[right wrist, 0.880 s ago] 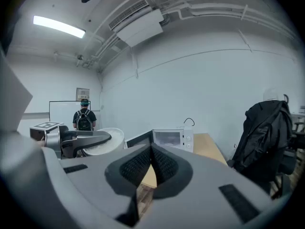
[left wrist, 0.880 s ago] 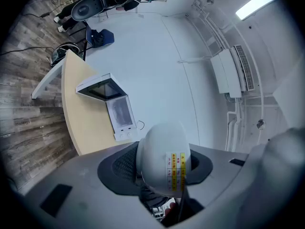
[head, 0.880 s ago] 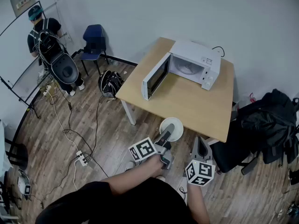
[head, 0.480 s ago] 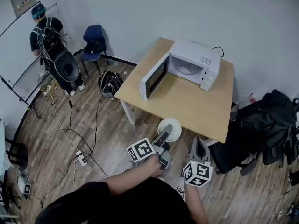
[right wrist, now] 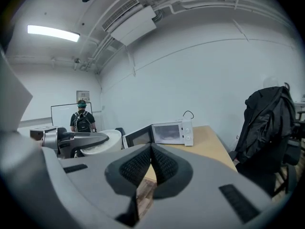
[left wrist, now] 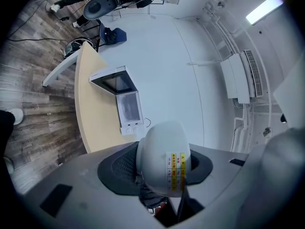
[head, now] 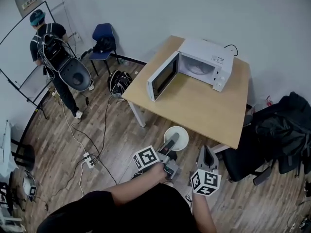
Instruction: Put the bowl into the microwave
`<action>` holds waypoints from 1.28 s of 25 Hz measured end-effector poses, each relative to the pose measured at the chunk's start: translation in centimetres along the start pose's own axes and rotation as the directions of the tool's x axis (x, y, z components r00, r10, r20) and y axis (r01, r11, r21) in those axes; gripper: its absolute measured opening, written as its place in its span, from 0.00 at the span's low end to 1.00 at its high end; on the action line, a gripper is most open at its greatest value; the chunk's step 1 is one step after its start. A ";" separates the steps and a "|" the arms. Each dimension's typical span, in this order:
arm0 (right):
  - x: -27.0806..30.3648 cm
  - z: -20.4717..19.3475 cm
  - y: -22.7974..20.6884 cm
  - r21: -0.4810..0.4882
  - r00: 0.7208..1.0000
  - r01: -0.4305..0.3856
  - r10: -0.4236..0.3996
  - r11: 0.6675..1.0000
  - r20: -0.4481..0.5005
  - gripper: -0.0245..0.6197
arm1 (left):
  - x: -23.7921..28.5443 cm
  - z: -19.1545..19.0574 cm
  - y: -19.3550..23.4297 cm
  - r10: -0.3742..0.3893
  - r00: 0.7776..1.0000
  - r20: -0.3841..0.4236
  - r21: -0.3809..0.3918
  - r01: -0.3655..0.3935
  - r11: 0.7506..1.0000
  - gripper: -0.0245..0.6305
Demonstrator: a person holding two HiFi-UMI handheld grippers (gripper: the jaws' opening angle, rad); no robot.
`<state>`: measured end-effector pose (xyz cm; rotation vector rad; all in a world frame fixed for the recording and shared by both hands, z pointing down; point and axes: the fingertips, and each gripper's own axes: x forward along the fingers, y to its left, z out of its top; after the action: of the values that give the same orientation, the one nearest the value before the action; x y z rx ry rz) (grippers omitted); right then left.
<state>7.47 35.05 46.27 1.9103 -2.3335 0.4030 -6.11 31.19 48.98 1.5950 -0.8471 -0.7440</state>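
From head view: only inside of white bowl [head: 183,134], pinched at rim by left gripper [head: 173,141], hanging just off near edge of tabletop [head: 204,106], over wood floor [head: 97,130]. From left gripper view: bowl's underside w/ yellow sticker [left wrist: 177,171], fingers [left wrist: 119,168] clamped on it, not seen from above. From right gripper view: right gripper [right wrist: 151,149] w/ fingers [right wrist: 167,168] pressed together, nothing betw. them. Count: 1 bowl, 1 microwave [head: 206,62], 2 grippers, 1 tabletop. Microwave at far right corner, door [head: 163,76] swung open to left, cavity exposed. Bare tabletop betw. near edge & microwave. Black bag [head: 282,125] close beside tabletop's right edge.
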 end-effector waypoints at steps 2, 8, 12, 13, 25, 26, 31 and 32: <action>0.6 -0.3 -0.1 -0.004 1.000 -0.009 0.009 1.000 -0.006 0.13 | 0.5 -0.2 0.6 0.006 1.000 0.000 -0.010 -0.006 1.000 0.33; 3.6 -0.8 -1.6 -0.018 0.999 -0.009 0.009 1.000 -0.031 0.13 | 3.9 -0.2 2.1 -0.002 1.000 -0.007 -0.060 0.001 0.998 0.33; 6.3 -0.2 -2.7 0.027 0.999 0.012 -0.011 1.000 -0.036 0.13 | 6.9 1.0 2.8 -0.001 1.000 -0.017 -0.074 0.000 0.997 0.33; 7.2 0.2 -3.0 0.033 0.999 0.018 -0.017 0.999 -0.030 0.13 | 7.8 1.4 3.1 0.004 1.000 -0.019 -0.080 -0.006 0.997 0.33; 21.3 3.5 -4.8 0.000 0.996 0.040 -0.040 0.999 -0.074 0.13 | 19.9 9.3 6.2 0.049 0.998 -0.037 -0.090 -0.052 0.995 0.33; 22.5 3.9 -5.0 -0.004 0.996 0.046 -0.046 0.999 -0.077 0.13 | 20.9 9.8 6.4 0.051 0.997 -0.049 -0.092 -0.055 0.994 0.33; 28.3 6.4 -5.9 -0.026 0.995 0.071 -0.073 0.997 -0.073 0.13 | 25.9 12.6 8.2 0.066 0.992 -0.103 -0.083 -0.075 0.994 0.33; 29.4 6.7 -6.3 -0.029 0.994 0.078 -0.080 0.996 -0.073 0.13 | 27.0 13.0 8.7 0.071 0.991 -0.114 -0.084 -0.081 0.993 0.33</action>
<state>8.05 4.29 47.81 1.9339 -2.1977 0.4261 -3.44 0.59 54.62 1.5033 -0.7795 -0.6248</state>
